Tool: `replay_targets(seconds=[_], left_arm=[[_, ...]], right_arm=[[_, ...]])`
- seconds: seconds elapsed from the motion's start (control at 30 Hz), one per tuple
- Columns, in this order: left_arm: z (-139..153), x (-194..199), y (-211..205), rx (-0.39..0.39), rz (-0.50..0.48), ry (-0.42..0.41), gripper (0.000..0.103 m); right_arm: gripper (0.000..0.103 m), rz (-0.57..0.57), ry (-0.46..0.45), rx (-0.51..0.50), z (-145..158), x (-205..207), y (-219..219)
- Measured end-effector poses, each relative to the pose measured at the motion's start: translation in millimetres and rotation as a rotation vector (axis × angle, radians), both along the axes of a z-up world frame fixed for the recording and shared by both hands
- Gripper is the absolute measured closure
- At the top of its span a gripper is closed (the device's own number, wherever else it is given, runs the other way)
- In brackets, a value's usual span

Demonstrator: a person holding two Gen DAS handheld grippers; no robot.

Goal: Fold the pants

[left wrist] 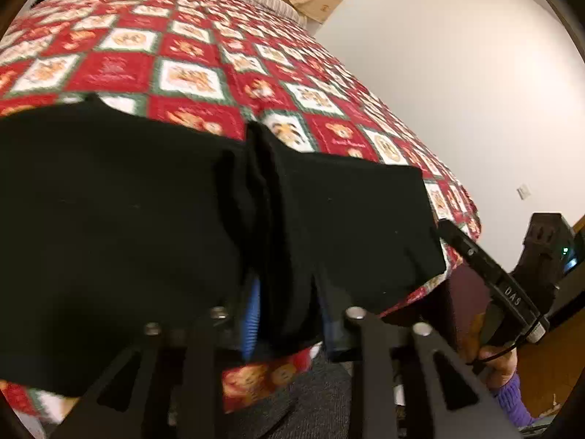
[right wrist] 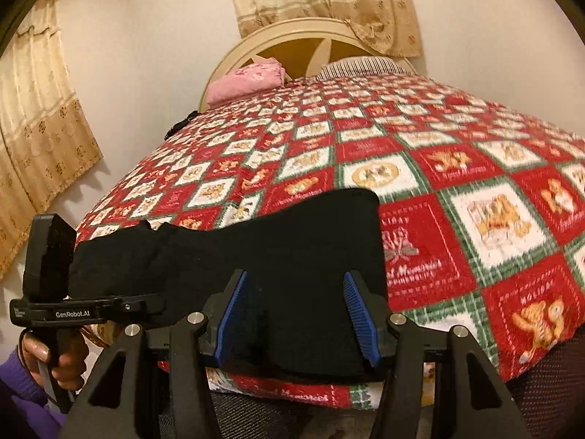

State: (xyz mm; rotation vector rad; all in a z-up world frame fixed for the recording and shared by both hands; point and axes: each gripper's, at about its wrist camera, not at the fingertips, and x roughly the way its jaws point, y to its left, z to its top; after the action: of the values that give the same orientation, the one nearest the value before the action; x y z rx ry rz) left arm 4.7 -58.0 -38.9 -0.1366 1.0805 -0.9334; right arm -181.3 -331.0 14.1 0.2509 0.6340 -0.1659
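Note:
Black pants (left wrist: pixel 146 197) lie folded on the near edge of a bed with a red, white and green checked quilt (left wrist: pixel 204 55). My left gripper (left wrist: pixel 289 314) has its blue pads around a fold of the pants, which drape over the fingers. In the right wrist view the pants (right wrist: pixel 256 248) lie across the quilt (right wrist: pixel 475 219), and my right gripper (right wrist: pixel 296 314) has its blue-padded fingers (right wrist: pixel 356 307) spread apart, with the pants' near edge lying between them. The left gripper (right wrist: pixel 51 256) shows at the far left, held by a hand.
A pink pillow (right wrist: pixel 248 82) and a striped pillow (right wrist: pixel 362 66) lie at the headboard (right wrist: pixel 292 40). Curtains (right wrist: pixel 40 146) hang on the left wall. The other hand-held gripper (left wrist: pixel 493 274) and a dark device (left wrist: pixel 552 245) are at the right in the left wrist view.

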Motion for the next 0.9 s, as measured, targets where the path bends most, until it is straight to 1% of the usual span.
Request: replay_targets(seconds=[0.03, 0.07, 0.1, 0.13, 0.2, 0.27, 0.3, 0.33, 0.37, 0.4, 0.47, 0.53, 0.57, 0.6, 0.63, 0.7, 0.77, 0.8, 0.83, 0.87, 0.9], left_arm=[[4.7, -3.4, 6.9, 0.021, 0.014, -0.048, 0.053], [10.4, -6.7, 13.2, 0.045, 0.032, -0.108, 0.048], [13.8, -9.4, 17.7, 0.07, 0.05, -0.158, 0.035], [21.4, -15.2, 25.8, 0.115, 0.083, -0.245, 0.028], [26.3, -14.6, 35.0, 0.168, 0.11, -0.335, 0.027], [28.3, -13.6, 47.3, 0.218, 0.129, -0.383, 0.027], [29.0, -12.6, 53.2, 0.236, 0.142, -0.398, 0.027], [30.3, -11.3, 64.3, 0.264, 0.171, -0.42, 0.027], [29.8, -6.9, 73.0, 0.282, 0.198, -0.429, 0.027], [28.0, -4.2, 77.8, 0.294, 0.219, -0.432, 0.027], [24.6, 7.5, 95.6, 0.312, 0.289, -0.421, 0.026], [19.2, 17.9, 126.1, 0.313, 0.379, -0.388, 0.026], [15.2, 19.0, 134.2, 0.317, 0.409, -0.377, 0.026], [12.0, 23.9, 150.4, 0.325, 0.464, -0.354, 0.026], [8.7, 25.8, 161.8, 0.329, 0.507, -0.335, 0.026], [5.8, 28.5, 180.6, 0.332, 0.577, -0.31, 0.026], [5.1, 29.4, 198.7, 0.326, 0.634, -0.296, 0.026], [4.8, 28.4, 208.4, 0.329, 0.667, -0.296, 0.025], [4.2, 27.6, 215.2, 0.333, 0.686, -0.293, 0.025], [2.3, 26.9, 224.3, 0.335, 0.703, -0.286, 0.025], [0.4, 25.7, 230.2, 0.334, 0.712, -0.281, 0.025]], right_arm=[[0.047, 0.002, -0.01, -0.005, 2.1, 0.5, 1.2], [0.047, 0.01, -0.021, -0.001, 4.2, 1.9, 2.4], [0.047, 0.027, -0.031, 0.007, 5.3, 5.8, 5.1], [0.047, 0.035, -0.029, 0.0, 4.9, 10.1, 8.0], [0.047, 0.036, -0.004, -0.049, -1.7, 24.6, 17.3], [0.047, 0.038, 0.026, -0.064, -16.0, 38.7, 20.7], [0.047, 0.038, 0.055, -0.063, -27.0, 46.9, 20.7], [0.047, 0.036, 0.076, -0.075, -34.8, 52.6, 21.9], [0.047, 0.036, 0.076, -0.108, -37.7, 54.6, 24.8], [0.047, 0.044, 0.08, -0.162, -36.1, 57.0, 31.9], [0.047, 0.054, 0.087, -0.193, -27.8, 59.6, 40.9], [0.047, 0.118, 0.026, -0.191, -15.2, 57.1, 55.5], [0.047, 0.154, 0.003, -0.219, -10.3, 56.7, 67.7], [0.047, 0.208, -0.015, -0.262, -7.2, 59.4, 87.2], [0.047, 0.243, -0.018, -0.267, -8.1, 62.1, 98.2], [0.047, 0.332, 0.0, -0.204, -17.7, 75.5, 121.0], [0.047, 0.409, 0.07, -0.16, -40.7, 93.3, 143.6], [0.045, 0.419, 0.133, -0.173, -55.9, 102.7, 152.7], [0.043, 0.408, 0.122, -0.204, -60.8, 103.8, 158.3], [0.039, 0.405, 0.102, -0.198, -58.7, 103.8, 159.5], [0.038, 0.402, 0.119, -0.165, -55.9, 106.6, 157.2]])
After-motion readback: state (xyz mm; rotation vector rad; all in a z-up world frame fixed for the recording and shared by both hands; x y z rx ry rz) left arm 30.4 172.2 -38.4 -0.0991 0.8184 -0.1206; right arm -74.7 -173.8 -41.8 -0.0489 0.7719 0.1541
